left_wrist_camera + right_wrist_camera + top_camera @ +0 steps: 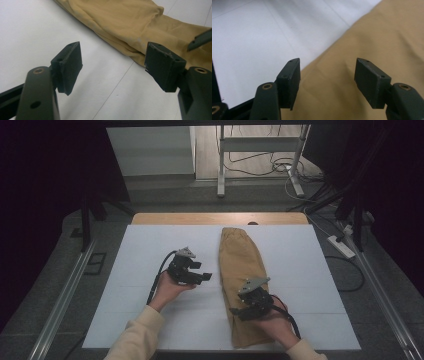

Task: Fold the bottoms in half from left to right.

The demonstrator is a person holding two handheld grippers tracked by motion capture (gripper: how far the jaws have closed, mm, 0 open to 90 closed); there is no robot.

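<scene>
Both grippers at the folded cloth.
Cloth [242,285] is lying right of centre on the mat [150,320]. Left gripper [206,277] is hovering beside it, jaws released; right gripper [239,312] is hovering over it, jaws released, nothing between them.

— What sort of place is this?
— A lab or recording studio. The white table [150,320] is the landmark: black curtains [45,195] hang to either side of it.
— And beyond it?
— A metal stand [260,150], loose cables [280,167], and a power strip [342,246] on the floor to its right.
</scene>
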